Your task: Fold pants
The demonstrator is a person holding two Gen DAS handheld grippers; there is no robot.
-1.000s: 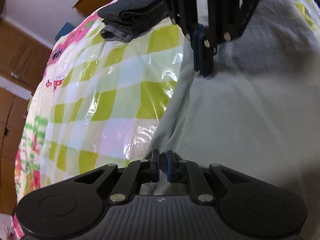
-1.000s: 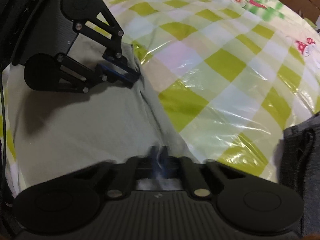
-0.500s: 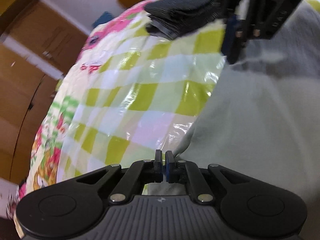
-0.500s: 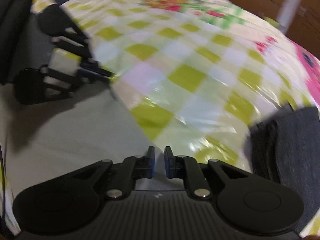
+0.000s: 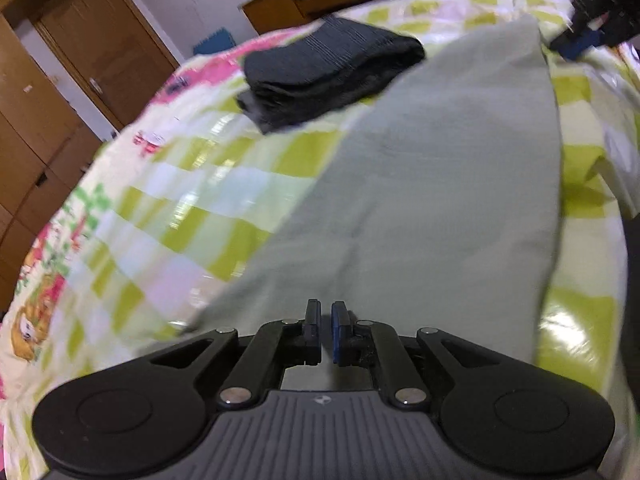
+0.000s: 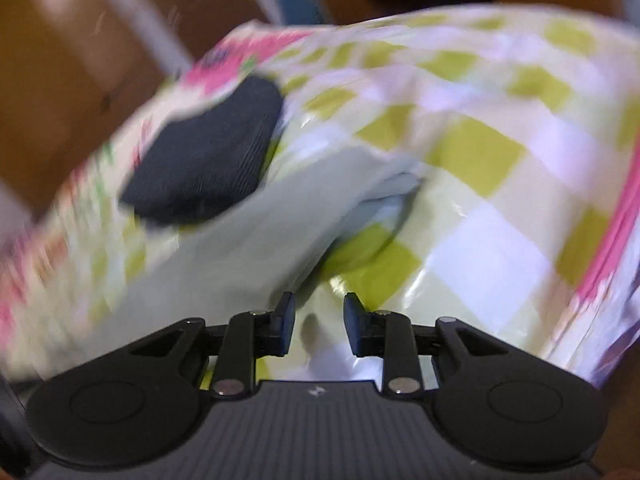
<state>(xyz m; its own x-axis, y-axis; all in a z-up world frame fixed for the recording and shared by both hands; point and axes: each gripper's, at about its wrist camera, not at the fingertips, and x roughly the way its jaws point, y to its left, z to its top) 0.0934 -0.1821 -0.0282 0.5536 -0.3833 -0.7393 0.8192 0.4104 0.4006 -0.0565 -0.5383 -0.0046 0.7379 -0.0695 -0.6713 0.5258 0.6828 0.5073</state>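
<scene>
My left gripper (image 5: 326, 330): fingers nearly together, narrow gap between pads, nothing visibly pinched; cannot tell if any cloth caught. Grey-green pants (image 5: 440, 200) lie flat directly ahead of it, stretching away across checked plastic sheet (image 5: 192, 200). Near edge of pants runs under left fingertips. Dark folded garment (image 5: 328, 72) beyond, ahead-left, touching far corner of pants.

My right gripper (image 6: 319, 326): fingers spread apart, empty, over bare sheet (image 6: 480, 264). Pants (image 6: 240, 248) ahead-left of it, edge just beside left finger, corner rumpled. View blurred.
</scene>
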